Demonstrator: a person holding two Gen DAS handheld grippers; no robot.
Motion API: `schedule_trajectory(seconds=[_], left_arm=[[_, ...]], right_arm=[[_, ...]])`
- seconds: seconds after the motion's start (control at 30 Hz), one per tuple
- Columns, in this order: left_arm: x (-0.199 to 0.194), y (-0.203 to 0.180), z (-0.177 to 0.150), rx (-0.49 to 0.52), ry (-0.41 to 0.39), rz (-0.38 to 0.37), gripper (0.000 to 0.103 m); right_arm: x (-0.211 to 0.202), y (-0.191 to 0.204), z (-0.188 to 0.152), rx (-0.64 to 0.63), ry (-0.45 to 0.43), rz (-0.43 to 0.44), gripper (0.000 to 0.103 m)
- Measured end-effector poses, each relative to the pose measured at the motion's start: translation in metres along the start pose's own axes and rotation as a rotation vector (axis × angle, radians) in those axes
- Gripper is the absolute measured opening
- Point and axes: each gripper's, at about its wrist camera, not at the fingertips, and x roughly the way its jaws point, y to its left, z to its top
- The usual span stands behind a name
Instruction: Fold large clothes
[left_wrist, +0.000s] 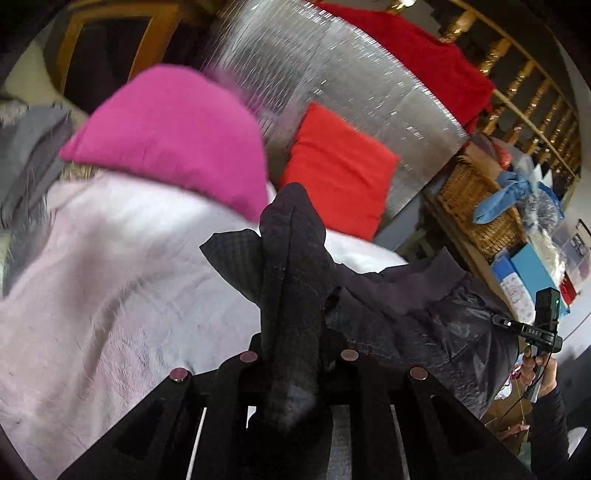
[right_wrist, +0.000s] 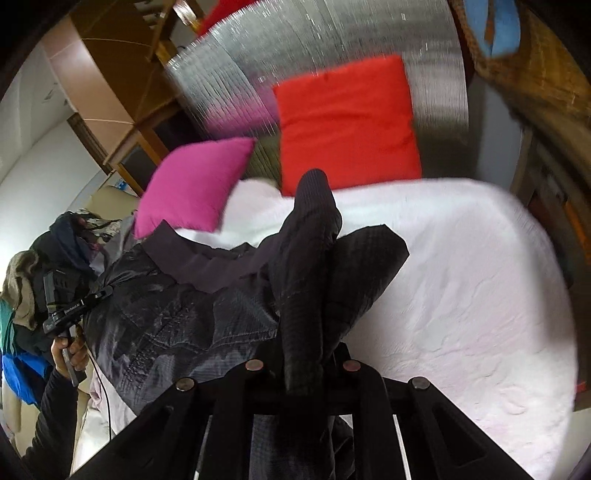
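A bed (right_wrist: 461, 288) under a pale pink-white cover fills the space ahead of both pairs of fingers, with a silvery reflective panel (right_wrist: 332, 40) standing behind its head. Across the bed, hanging between the two tools, is a dark jacket (right_wrist: 177, 317) with a shiny, crinkled shell and a matte hem band; it is lifted off the cover at both ends and sags in the middle.

Beyond the fingers, propped against the panel, sit a red cushion (right_wrist: 347, 118) straight ahead in the right wrist view and a magenta cushion (right_wrist: 195, 181) to its left. A wicker basket (left_wrist: 476, 206) with blue cloth on it stands on shelving off to the right of the left fingers.

The left gripper (left_wrist: 299, 354) is clamped on a bunched fold of the jacket, which rises in a dark peak straight up from between the fingers. The right gripper (right_wrist: 303, 365) is likewise closed on its own corner of the jacket, the cloth standing up from the grip and flopping to the right.

Each camera catches the opposite hand: the person's right hand (left_wrist: 535, 365), in a dark sleeve, grips its tool's handle at the far right edge, held roughly upright; the left hand (right_wrist: 70, 350) wraps its handle at the far left, forearm angling up from below.
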Motion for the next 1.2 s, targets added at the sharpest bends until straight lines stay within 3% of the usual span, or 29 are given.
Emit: schedule_trajectory(seconds=[0.17,0.37,0.57,0.73,0.77,0.8,0.83,0.87,0.9,0.97,1.07,1.13,1.2], left_arm=[[-0.040,-0.035,-0.005,0.038,-0.057,-0.042,0.014],[-0.054,-0.057,-0.045,0.063,-0.068,-0.077,0.014],[-0.040,-0.035,-0.126,0.014,-0.009,-0.093,0.014],[-0.004,0.006,-0.207,-0.064,0.102,-0.013,0.016],[0.009,0.022,-0.223,-0.108,0.143,0.026,0.019],[0.017,0.035,-0.233,-0.147,0.174,0.043,0.032],[0.020,0.042,-0.238,-0.177,0.187,0.055,0.041],[0.019,0.049,-0.241,-0.210,0.181,0.087,0.056],[0.012,0.052,-0.240,-0.219,0.158,0.115,0.062],[-0.004,0.049,-0.231,-0.213,0.139,0.154,0.063],[-0.037,0.038,-0.213,-0.155,0.072,0.272,0.063],[-0.066,0.020,-0.204,-0.079,-0.004,0.354,0.064],[-0.078,0.001,-0.199,-0.012,-0.029,0.357,0.067]], right_arm=[[-0.060,0.007,-0.011,-0.012,-0.064,-0.017,0.011],[-0.088,-0.003,-0.051,0.010,-0.087,-0.023,0.011],[-0.069,-0.039,-0.141,0.084,-0.022,-0.007,0.011],[-0.014,-0.071,-0.221,0.168,0.087,0.001,0.013],[-0.001,-0.082,-0.235,0.204,0.107,-0.011,0.015],[0.011,-0.094,-0.250,0.249,0.127,-0.017,0.024],[0.018,-0.102,-0.262,0.284,0.141,-0.018,0.045],[0.018,-0.109,-0.269,0.318,0.133,-0.044,0.060],[0.014,-0.113,-0.270,0.338,0.118,-0.053,0.070],[-0.003,-0.118,-0.268,0.369,0.085,-0.051,0.070],[-0.038,-0.118,-0.258,0.386,0.006,-0.107,0.070],[-0.064,-0.105,-0.247,0.384,-0.071,-0.062,0.071],[-0.073,-0.087,-0.239,0.366,-0.109,0.016,0.078]])
